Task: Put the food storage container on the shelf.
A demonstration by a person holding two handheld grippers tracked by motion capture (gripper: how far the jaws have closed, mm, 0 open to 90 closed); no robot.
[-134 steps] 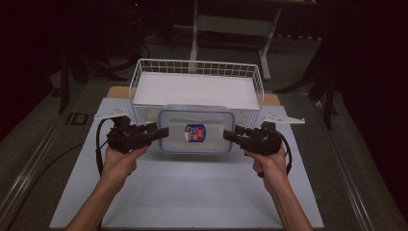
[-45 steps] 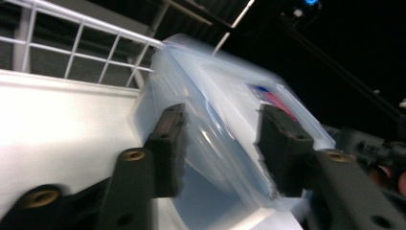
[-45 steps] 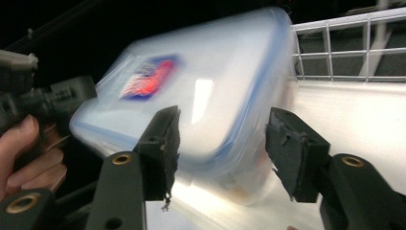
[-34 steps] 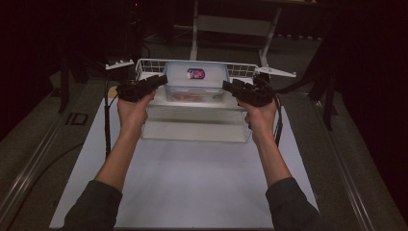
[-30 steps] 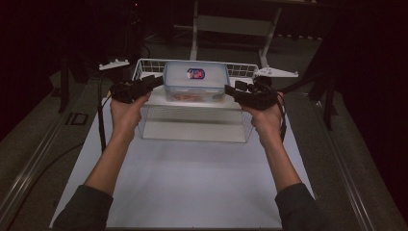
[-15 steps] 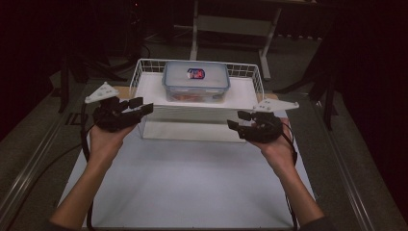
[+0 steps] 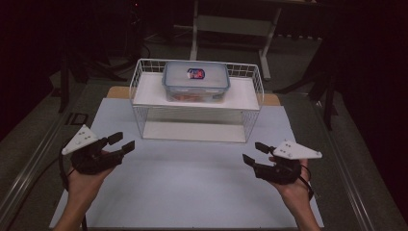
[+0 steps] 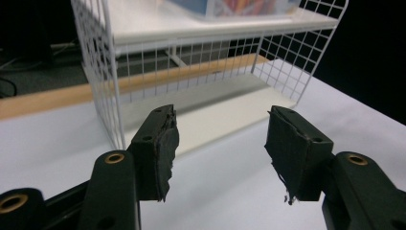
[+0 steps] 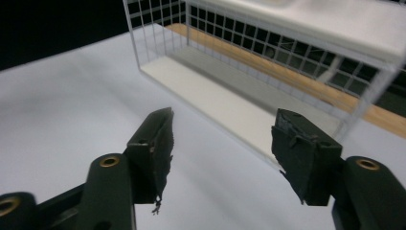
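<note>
Your left gripper [image 7: 121, 142] and right gripper [image 7: 255, 153] hover over the white mat [image 7: 192, 187], jaws spread and empty. Ahead, between them, the white wire rack [image 7: 197, 114] carries a lidded plastic food container [image 7: 196, 80] on its upper shelf.

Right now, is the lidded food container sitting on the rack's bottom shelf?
No, the food container sits on the top shelf of the wire rack.
</note>
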